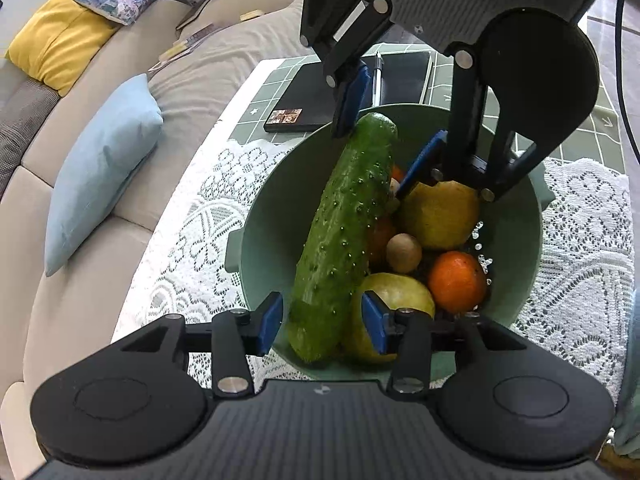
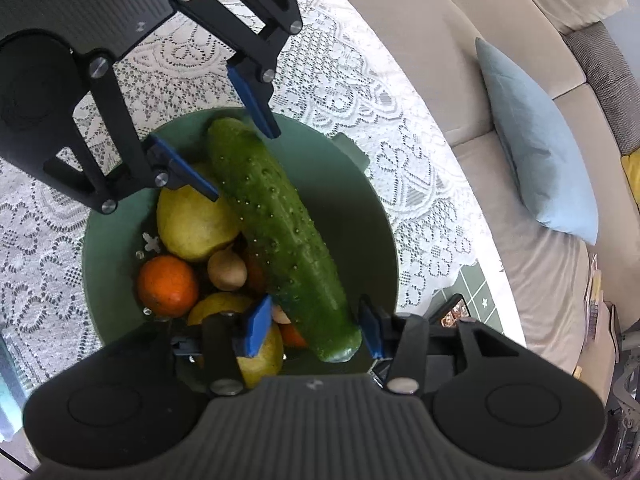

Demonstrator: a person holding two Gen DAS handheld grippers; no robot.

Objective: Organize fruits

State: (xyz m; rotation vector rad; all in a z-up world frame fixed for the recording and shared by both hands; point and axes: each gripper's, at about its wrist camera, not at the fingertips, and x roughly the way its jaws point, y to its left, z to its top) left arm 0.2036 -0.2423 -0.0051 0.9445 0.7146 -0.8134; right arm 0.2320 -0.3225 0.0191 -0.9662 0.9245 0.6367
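Left wrist view: the cucumber [image 1: 344, 236] lies slanted inside the green bowl [image 1: 516, 240], atop the lemons [image 1: 440, 216]. Left gripper [image 1: 322, 322] and right gripper [image 1: 390, 128] both straddle its ends, spread wide, not clamping.

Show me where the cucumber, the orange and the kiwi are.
cucumber [image 1: 344, 236]: left wrist view, middle of its bumpy green body.
orange [image 1: 456, 280]: left wrist view, centre of its peel.
kiwi [image 2: 227, 270]: right wrist view, middle of its brown skin.
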